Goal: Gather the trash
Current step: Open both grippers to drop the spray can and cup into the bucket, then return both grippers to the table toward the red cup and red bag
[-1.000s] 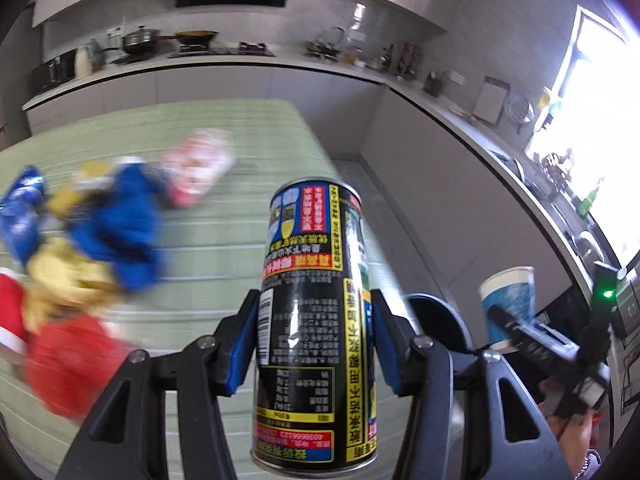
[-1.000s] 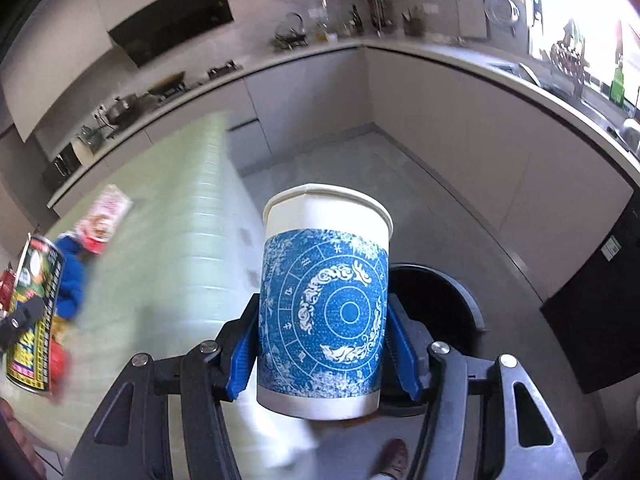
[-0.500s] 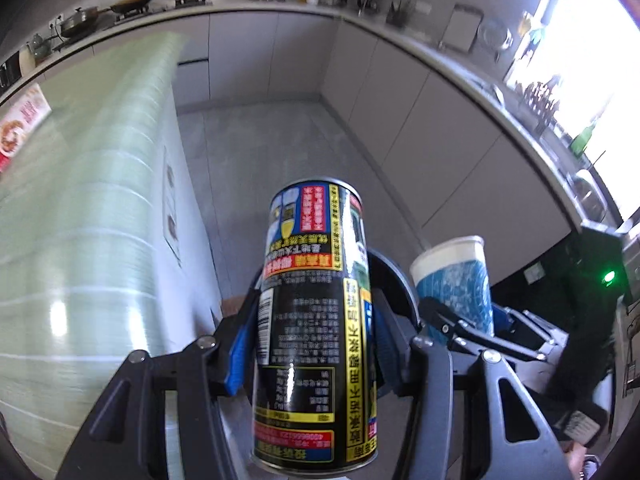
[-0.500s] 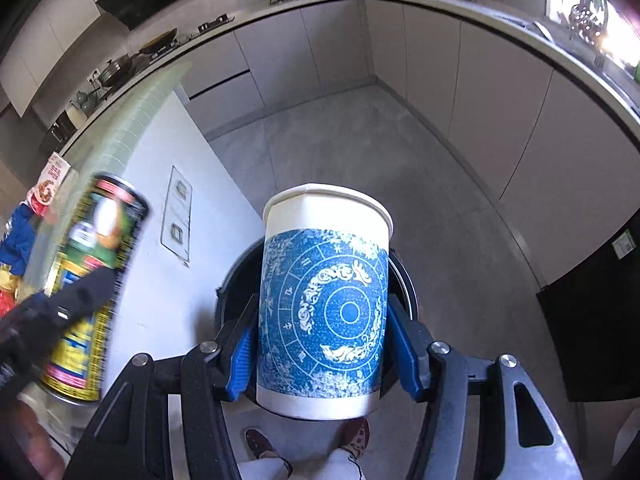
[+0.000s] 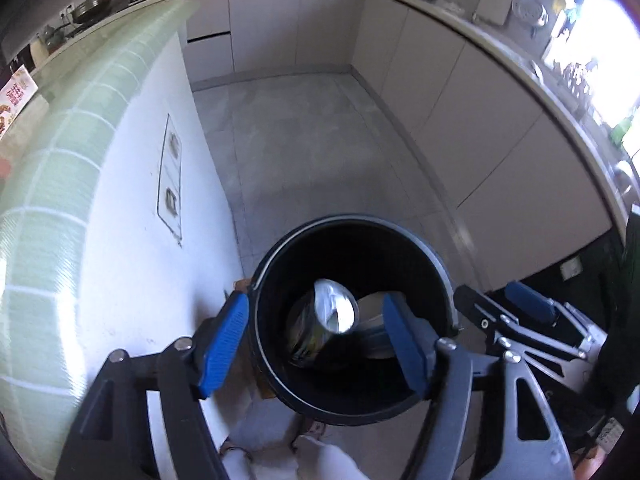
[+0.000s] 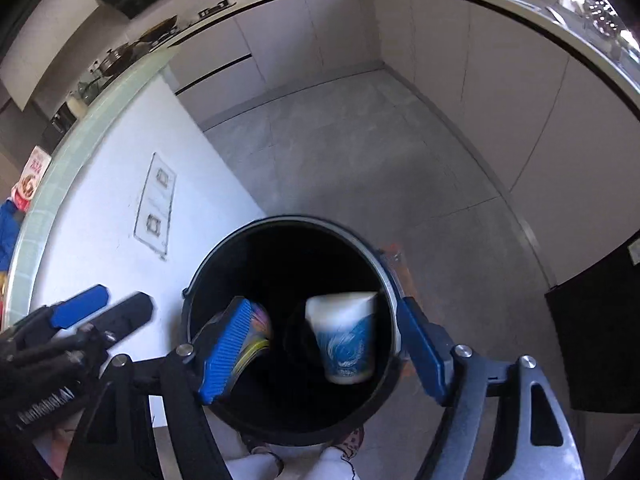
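A round black trash bin (image 5: 434,268) stands on the floor beside the counter's white side; it also shows in the right wrist view (image 6: 288,222). My left gripper (image 5: 320,344) is open and empty above the bin. The black and yellow can (image 5: 320,324) is inside the bin, below the fingers. My right gripper (image 6: 320,352) is open and empty above the bin. The blue and white paper cup (image 6: 346,336) is inside the bin, blurred. The can (image 6: 256,336) shows partly behind my right gripper's left finger. The right gripper (image 5: 520,312) appears at the right of the left wrist view.
The green tiled countertop (image 5: 60,140) runs along the left, with its white side panel (image 5: 132,240) and sockets. Snack packets (image 6: 32,172) lie at its far end. Grey floor (image 5: 320,140) and white cabinets (image 5: 480,100) lie beyond. The person's feet (image 6: 304,452) are below the bin.
Both grippers have opened over the bin. The can has dropped out of the left gripper and the paper cup out of the right, into the bin.
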{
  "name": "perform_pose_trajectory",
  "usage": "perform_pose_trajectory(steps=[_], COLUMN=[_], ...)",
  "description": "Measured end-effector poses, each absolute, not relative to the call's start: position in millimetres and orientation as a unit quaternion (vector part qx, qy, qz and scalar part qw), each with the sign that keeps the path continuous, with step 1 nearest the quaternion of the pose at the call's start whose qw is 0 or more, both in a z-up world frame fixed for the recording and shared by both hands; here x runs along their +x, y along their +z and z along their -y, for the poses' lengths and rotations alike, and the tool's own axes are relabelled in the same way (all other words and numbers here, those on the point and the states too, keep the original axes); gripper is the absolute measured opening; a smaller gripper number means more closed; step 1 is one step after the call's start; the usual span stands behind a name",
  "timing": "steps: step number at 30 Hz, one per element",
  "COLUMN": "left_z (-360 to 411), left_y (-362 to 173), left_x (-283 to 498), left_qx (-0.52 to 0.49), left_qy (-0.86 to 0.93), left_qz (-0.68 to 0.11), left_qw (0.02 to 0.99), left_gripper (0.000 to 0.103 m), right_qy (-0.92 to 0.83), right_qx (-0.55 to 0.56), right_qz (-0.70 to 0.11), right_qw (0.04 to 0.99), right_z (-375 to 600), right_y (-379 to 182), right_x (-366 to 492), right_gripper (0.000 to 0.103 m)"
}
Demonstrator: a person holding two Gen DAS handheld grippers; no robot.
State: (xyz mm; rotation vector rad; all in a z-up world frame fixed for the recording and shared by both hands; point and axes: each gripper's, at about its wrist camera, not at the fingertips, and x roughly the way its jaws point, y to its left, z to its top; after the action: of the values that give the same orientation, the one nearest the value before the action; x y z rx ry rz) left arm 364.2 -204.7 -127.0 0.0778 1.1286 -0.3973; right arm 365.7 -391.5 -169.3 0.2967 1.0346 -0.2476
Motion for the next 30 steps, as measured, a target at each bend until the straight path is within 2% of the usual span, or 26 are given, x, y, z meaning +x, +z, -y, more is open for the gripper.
perform_pose_trajectory(steps=[11,18,30], left_z=[173.8,94.4,-59.4], left_y=[-43.5,6.2,14.6], left_x=[340.0,322.3,328.7], left_qx=[0.035,0.032,-0.001], left_qy=[-0.183,-0.144,-0.06], left_qz=[-0.475,-0.429,-0.392], left_qw=[0.86,0.891,0.918], left_gripper=[0.071,0.075,0.076], right_qy=[-0.149,-0.12,-0.029], right_qx=[0.123,0.091,0.049], right_qz=[-0.449,-0.413,-0.386], right_qw=[0.873,0.898,0.921], right_z=[374.6,311.8,133.2], right_y=[-86.7,-30.2,-3.6], right_x=[344.8,345.5,379.3], right_gripper=[0.077,0.079,0.08])
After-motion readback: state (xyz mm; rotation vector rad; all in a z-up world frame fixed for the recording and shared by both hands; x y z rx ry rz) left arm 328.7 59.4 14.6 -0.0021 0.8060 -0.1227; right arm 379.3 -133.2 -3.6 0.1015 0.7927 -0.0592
